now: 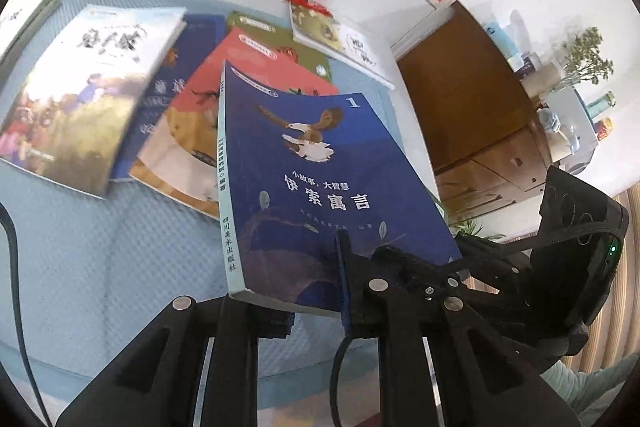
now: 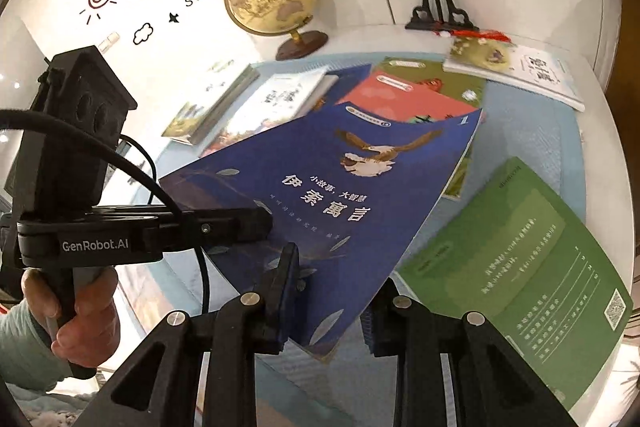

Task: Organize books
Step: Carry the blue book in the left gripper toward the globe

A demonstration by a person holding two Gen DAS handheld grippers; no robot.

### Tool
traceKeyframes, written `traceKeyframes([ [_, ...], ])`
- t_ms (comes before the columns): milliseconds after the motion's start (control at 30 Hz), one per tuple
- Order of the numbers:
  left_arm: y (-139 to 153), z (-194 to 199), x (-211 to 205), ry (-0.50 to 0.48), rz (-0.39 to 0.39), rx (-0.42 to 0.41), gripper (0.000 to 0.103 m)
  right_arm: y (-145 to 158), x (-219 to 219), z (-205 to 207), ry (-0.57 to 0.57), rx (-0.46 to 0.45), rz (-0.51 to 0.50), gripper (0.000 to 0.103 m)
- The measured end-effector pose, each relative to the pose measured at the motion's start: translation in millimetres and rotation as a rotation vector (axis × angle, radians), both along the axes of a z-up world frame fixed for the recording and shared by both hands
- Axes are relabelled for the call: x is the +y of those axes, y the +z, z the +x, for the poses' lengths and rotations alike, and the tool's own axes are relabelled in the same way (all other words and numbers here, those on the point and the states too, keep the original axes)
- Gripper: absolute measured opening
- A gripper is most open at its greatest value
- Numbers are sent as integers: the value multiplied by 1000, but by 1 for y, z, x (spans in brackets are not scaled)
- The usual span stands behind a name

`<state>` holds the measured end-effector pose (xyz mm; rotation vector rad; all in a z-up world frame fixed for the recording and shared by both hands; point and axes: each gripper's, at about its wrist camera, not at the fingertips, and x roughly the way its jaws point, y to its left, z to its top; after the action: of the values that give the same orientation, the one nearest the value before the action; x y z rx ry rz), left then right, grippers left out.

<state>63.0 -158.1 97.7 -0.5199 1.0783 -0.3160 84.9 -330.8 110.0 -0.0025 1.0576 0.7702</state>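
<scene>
ahead of both tongs we see the pale blue mat [image 1: 100, 267] with paperbacks fanned flat across it, a green book [image 2: 520, 259] lying just right of the right gripper [image 2: 328, 311]. raised off the mat between the tongs is the blue fable book [image 1: 320, 167], held at its near edge: the left gripper [image 1: 316, 311] is clamped on it by the spine corner, the right one closed on the same edge. we judge it light and bendy, its cover slick, so gripping near the spine is safest.

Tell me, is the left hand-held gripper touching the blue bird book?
Touching. The left wrist view shows the left hand-held gripper clamped on the bottom edge of the blue book, one finger flat on its cover.
</scene>
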Motion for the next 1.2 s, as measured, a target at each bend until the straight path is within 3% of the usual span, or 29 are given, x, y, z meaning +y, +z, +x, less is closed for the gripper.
traceKeyframes([
  [133, 12, 2, 32, 5, -8, -29, 13, 15, 40, -1, 1, -38, -3, 26],
  [267, 27, -2, 90, 43, -23, -63, 13, 27, 93, 3, -3, -39, 44, 28],
  [533, 35, -2, 225, 150, 18, -92, 13, 27, 230, 27, 82, -55, 81, 28],
  [867, 6, 29, 356, 238, 23, -58, 14, -2, 374, 77, 124, 7, 68, 28],
  [1033, -17, 46, 397, 257, -34, -21, 14, -21, 409, 97, 122, 56, 56, 29],
  [1200, -34, 47, 412, 246, -26, 17, 20, -39, 426, 107, 133, 114, 40, 29],
])
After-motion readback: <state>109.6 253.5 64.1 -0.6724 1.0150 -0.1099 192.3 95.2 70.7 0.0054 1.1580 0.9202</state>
